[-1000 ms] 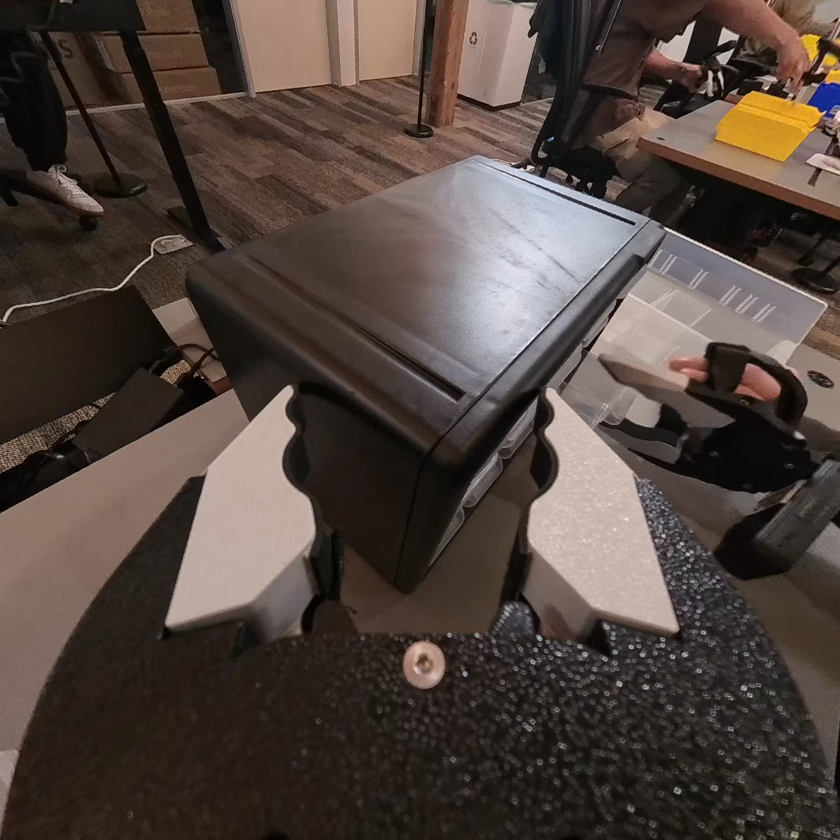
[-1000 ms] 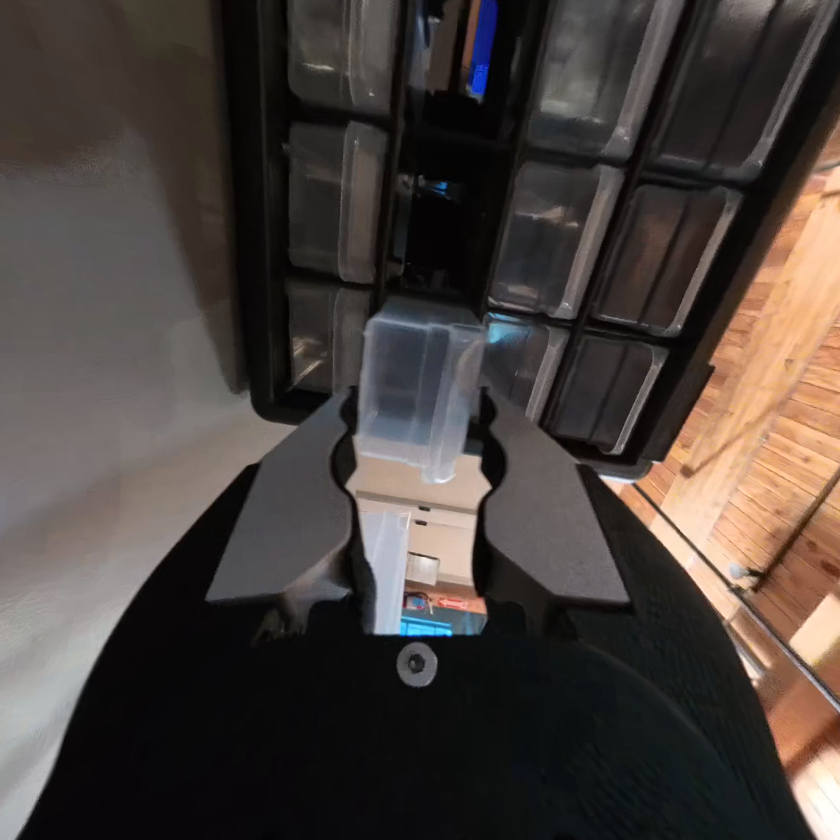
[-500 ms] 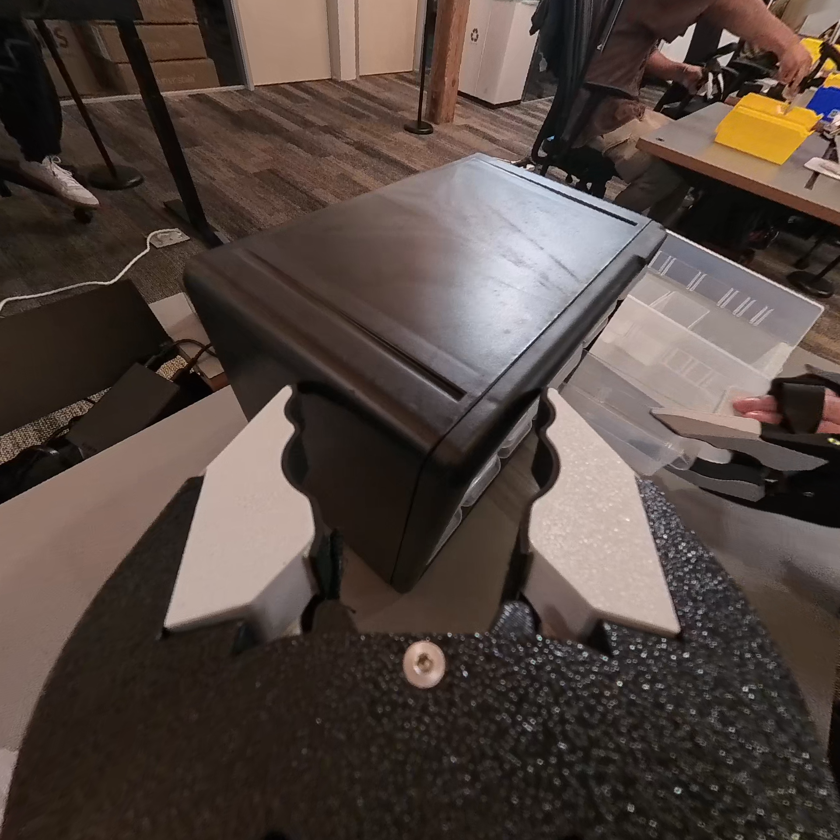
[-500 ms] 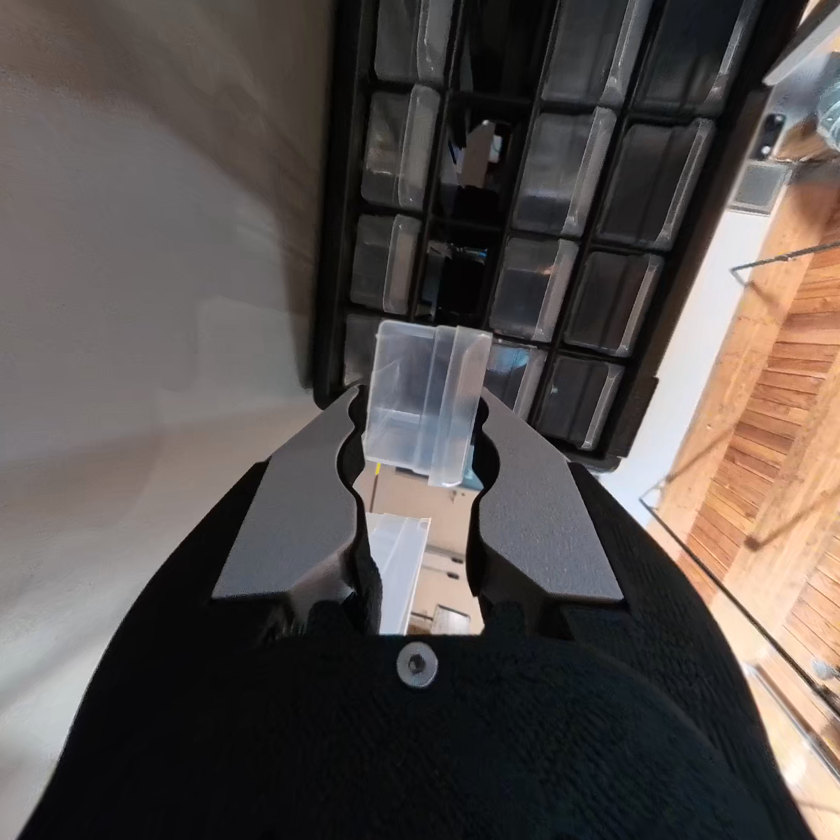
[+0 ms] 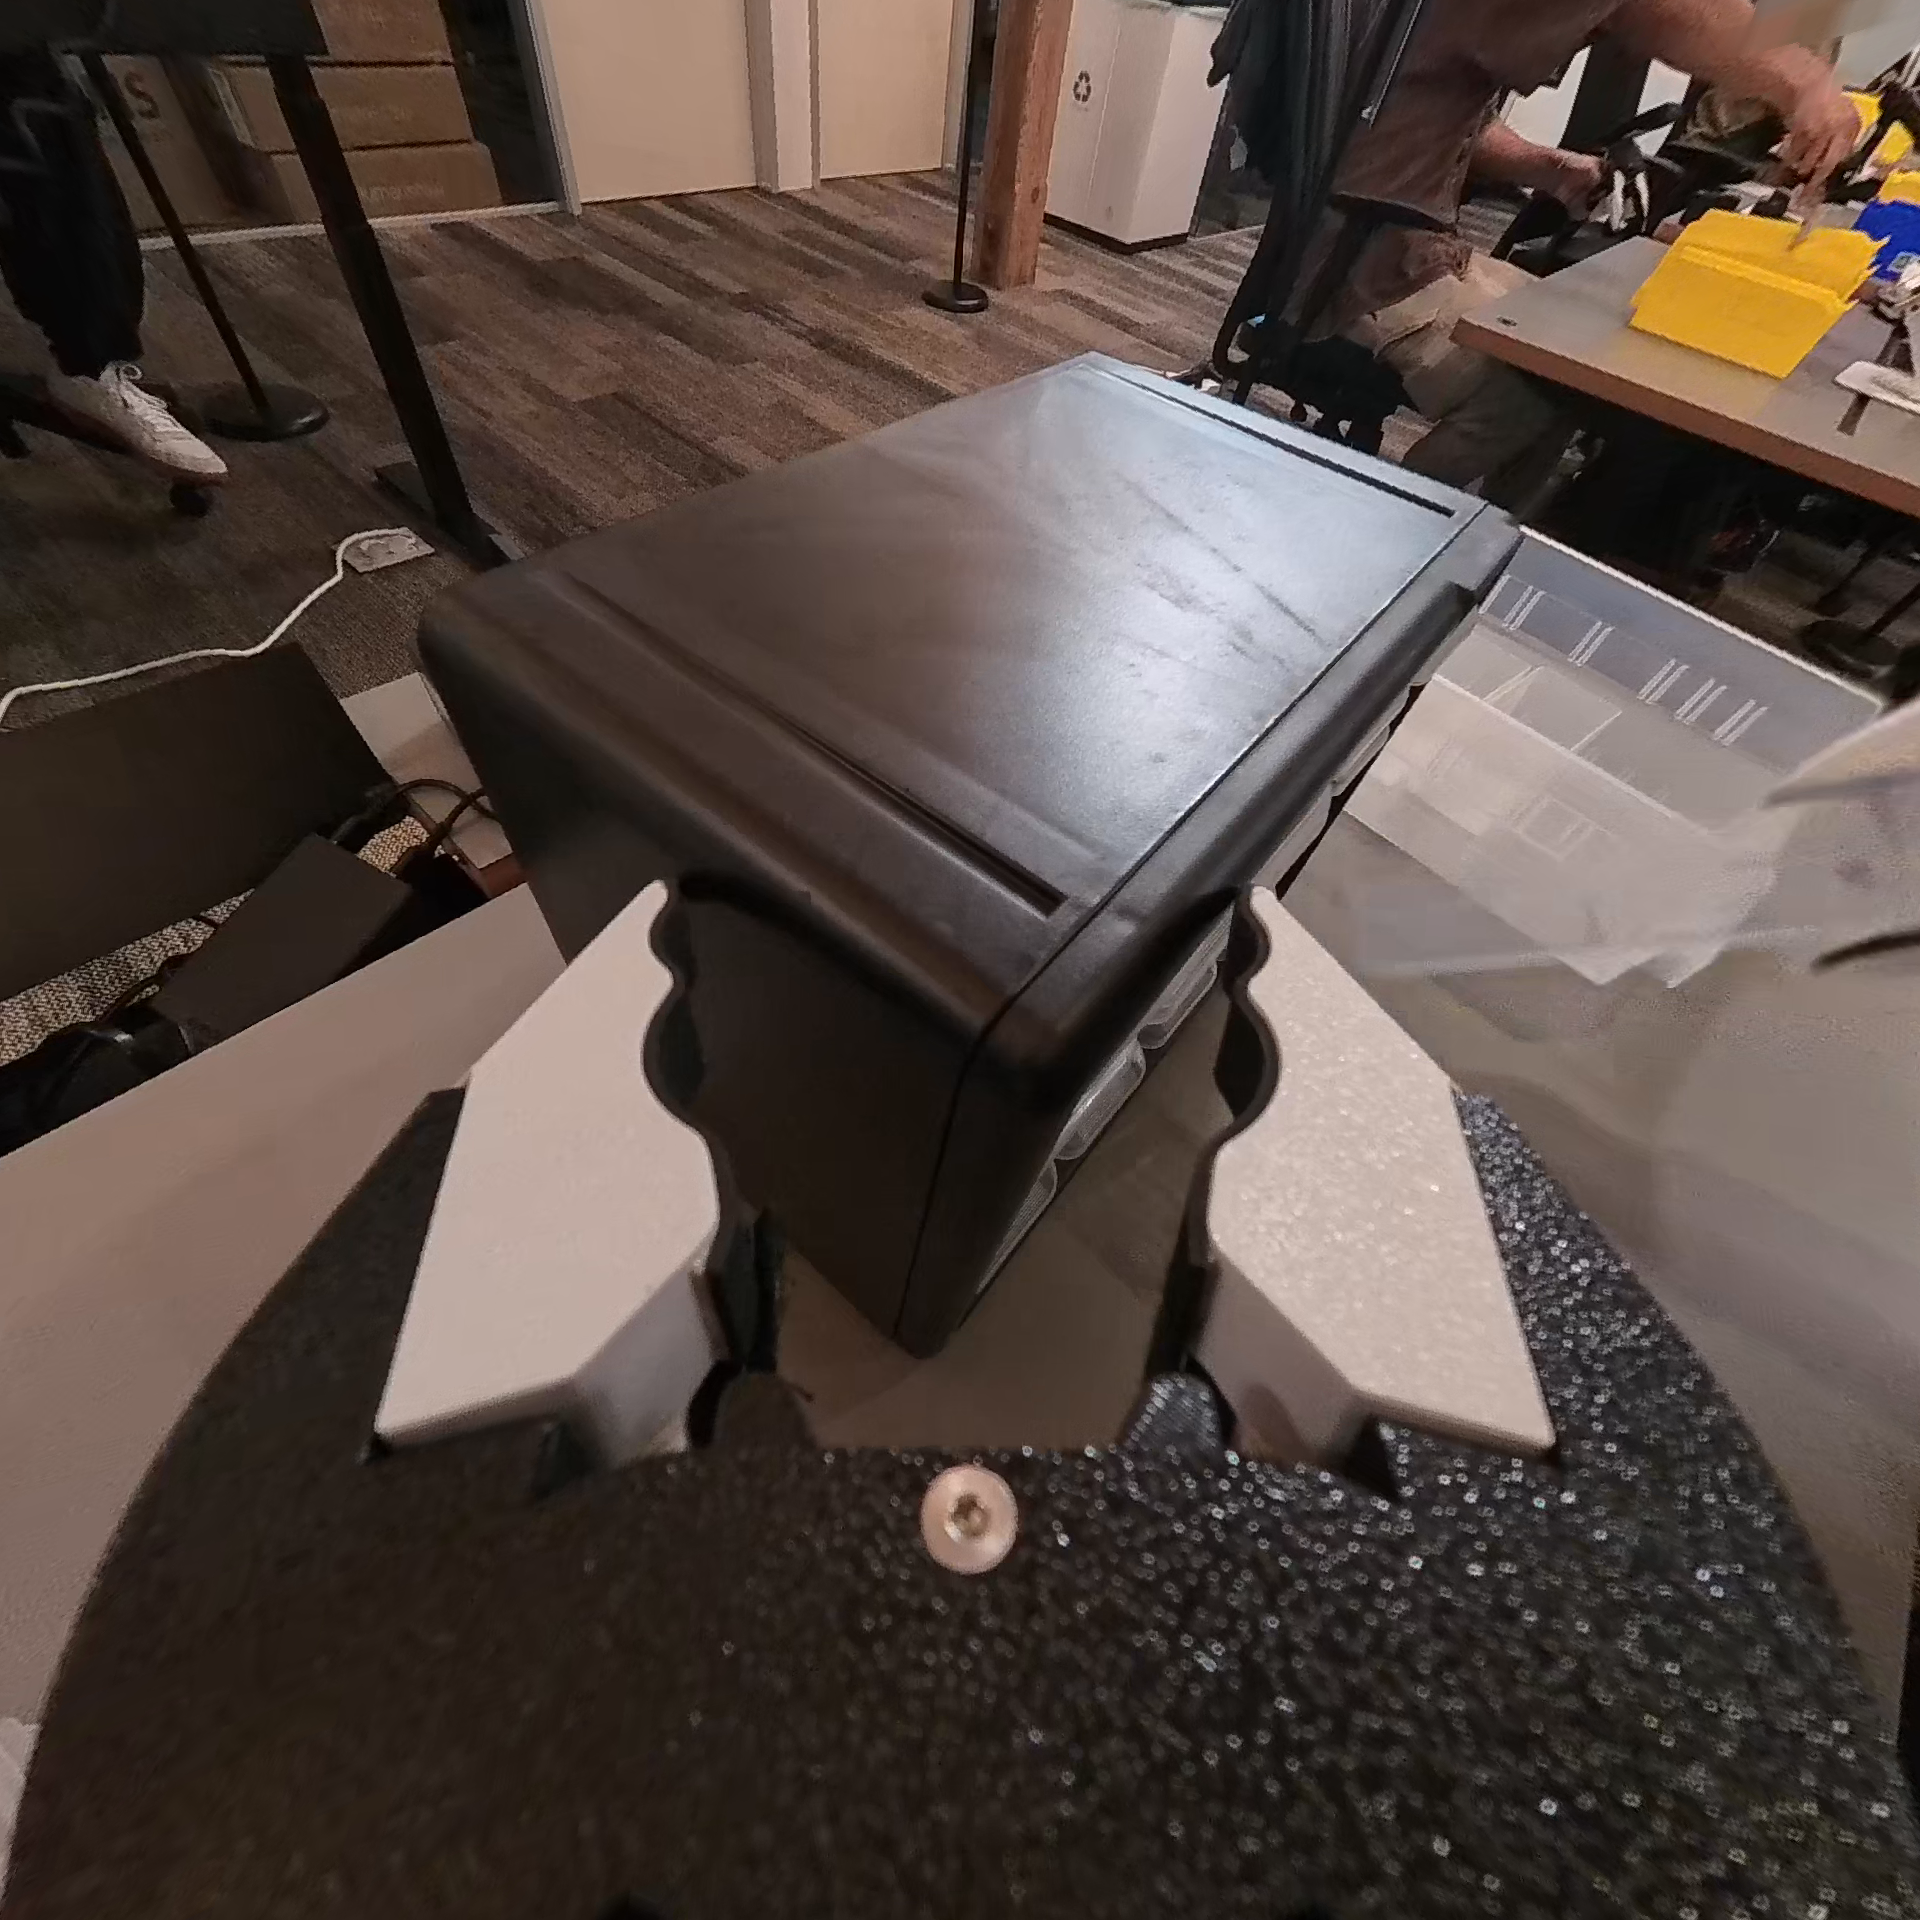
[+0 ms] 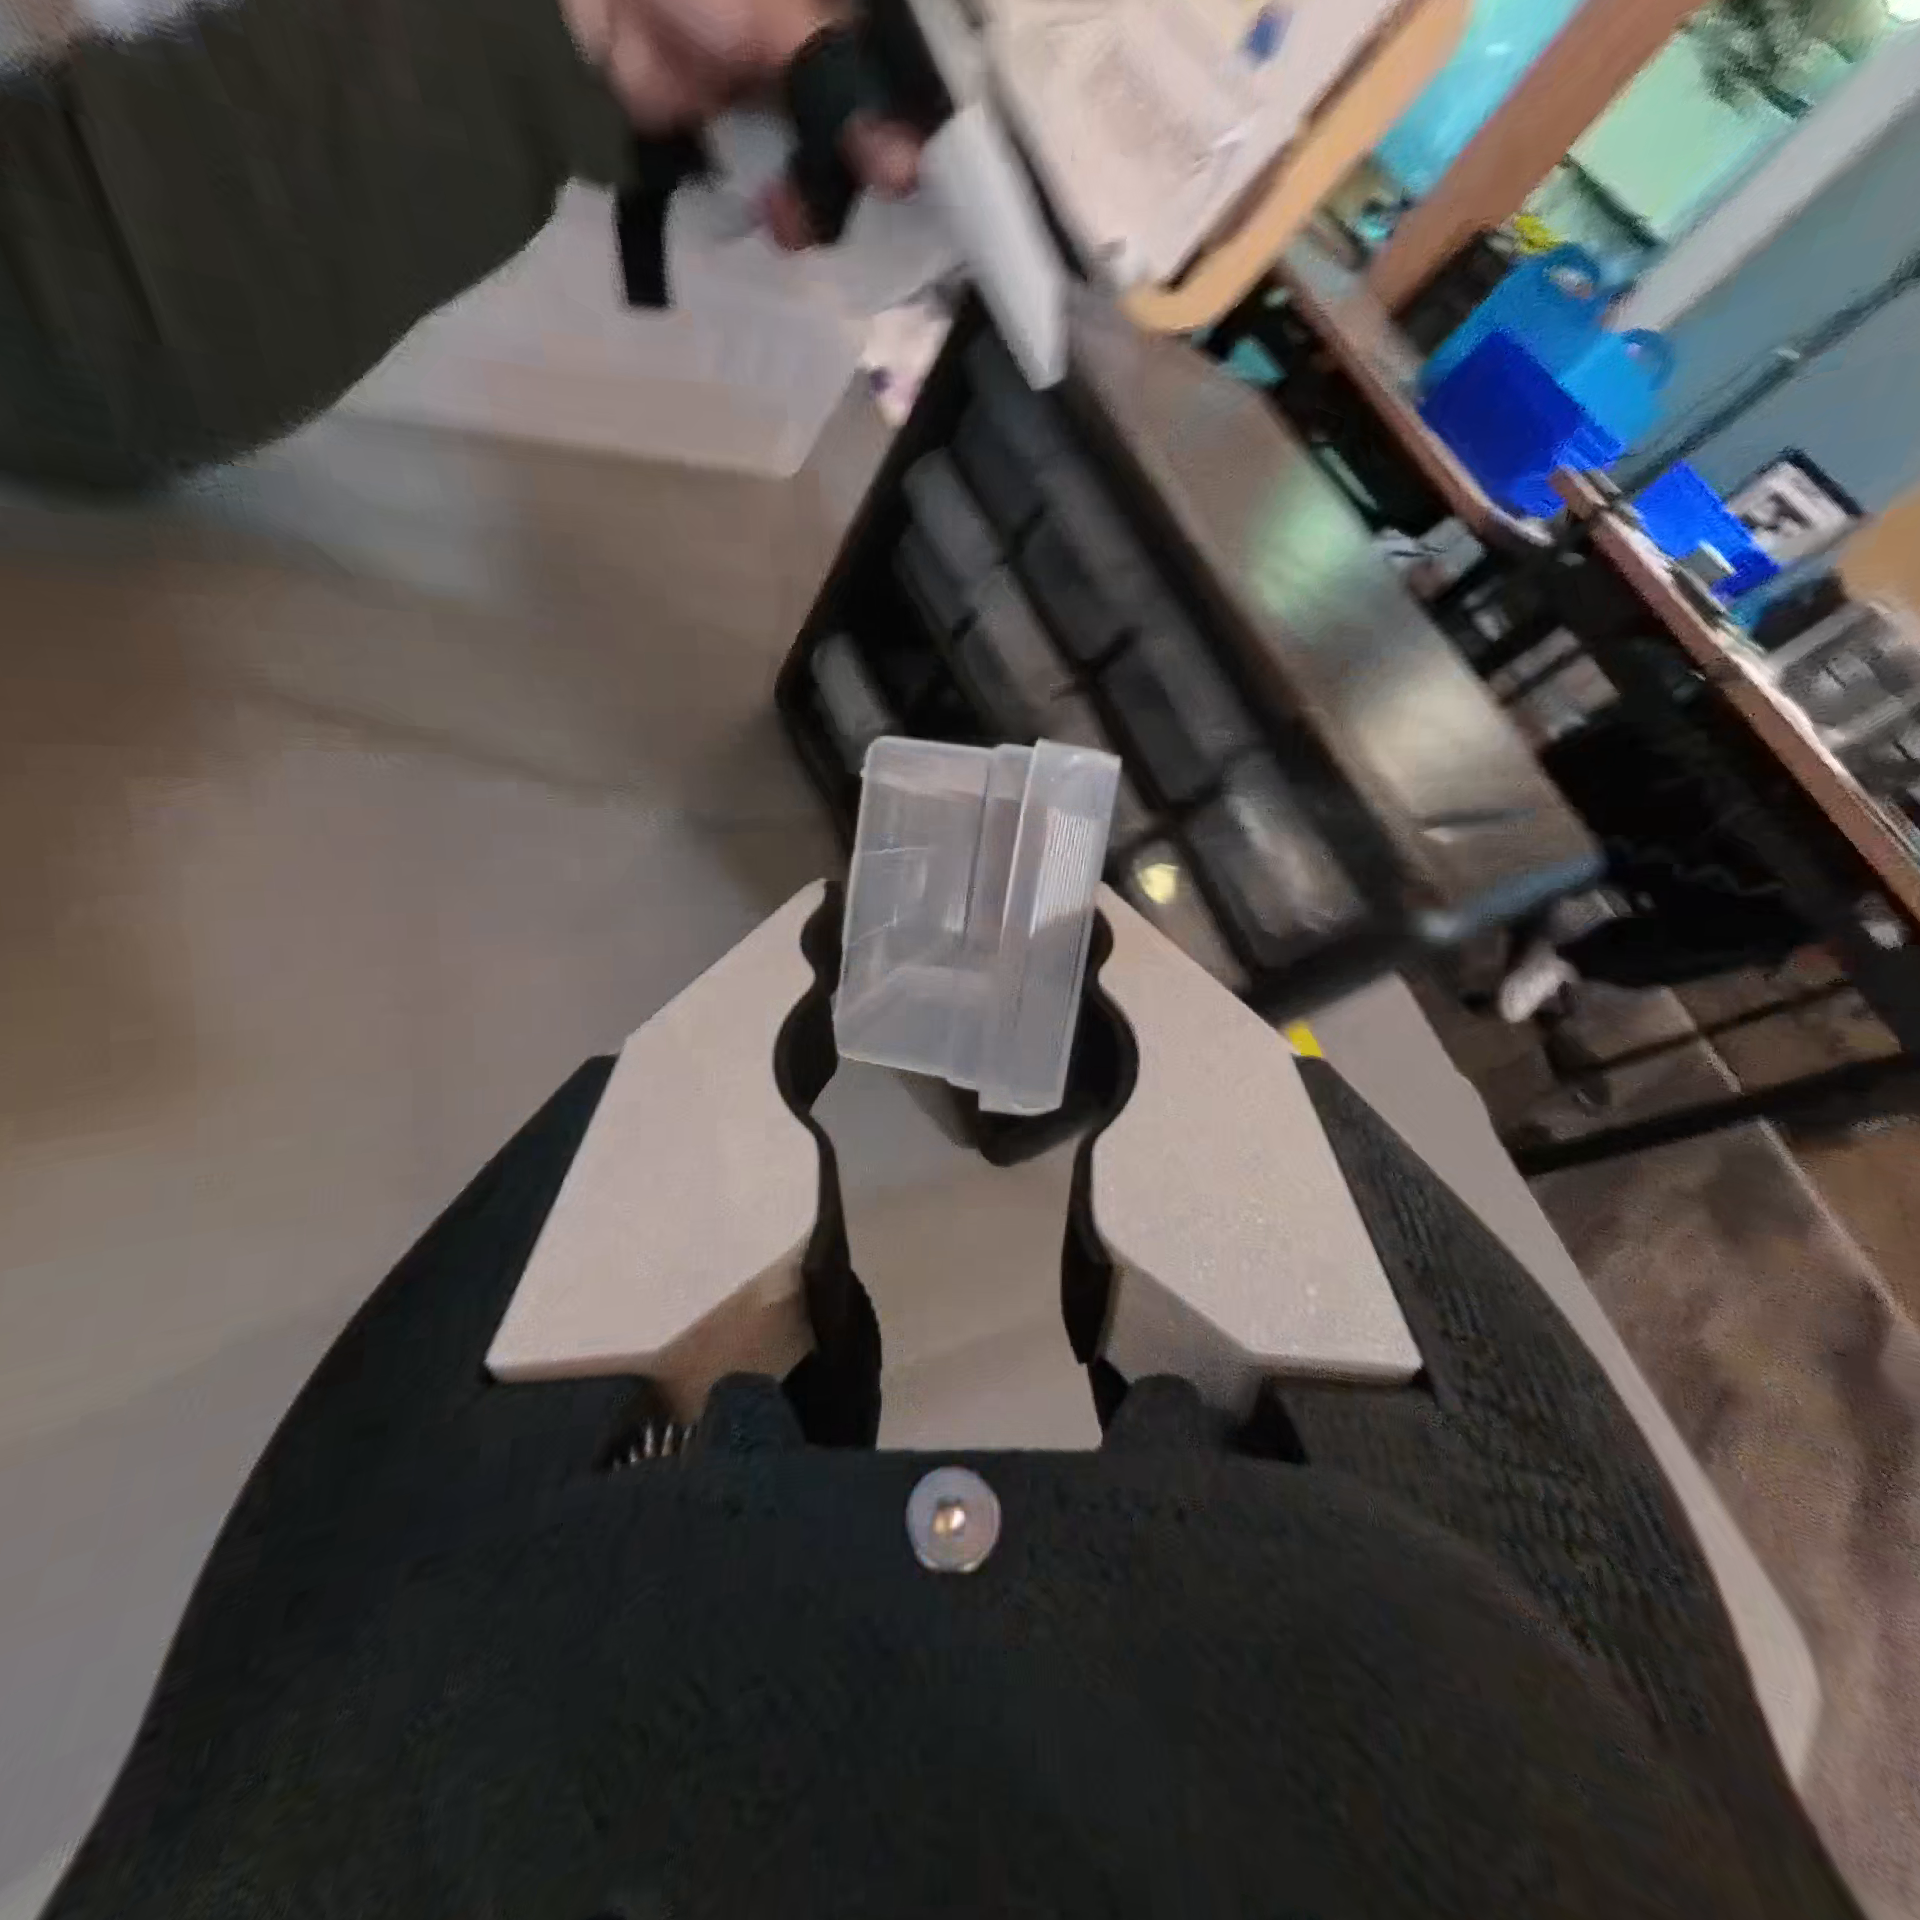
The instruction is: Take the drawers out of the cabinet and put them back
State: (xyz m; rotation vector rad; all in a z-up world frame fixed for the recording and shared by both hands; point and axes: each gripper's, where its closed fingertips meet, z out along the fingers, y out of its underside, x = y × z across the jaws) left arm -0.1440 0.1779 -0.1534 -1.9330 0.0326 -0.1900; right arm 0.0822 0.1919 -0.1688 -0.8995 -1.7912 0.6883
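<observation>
Clear drawer (image 6: 971, 920) clamped in right gripper (image 6: 961, 935) | left gripper (image 5: 951, 935) spread around cabinet (image 5: 966, 727) corner

The right gripper (image 6: 961, 935) clamps a small clear drawer (image 6: 971, 920) above the pale table (image 6: 364, 831), with the black cabinet (image 6: 1122, 665) lying beyond.

Cabinet (image 5: 997, 665) black; drawer (image 6: 971, 925) clear; bin (image 5: 1756, 296) yellow; table (image 5: 208, 1195) beige; floor (image 5: 665, 301) grey-brown wood-grain.
</observation>
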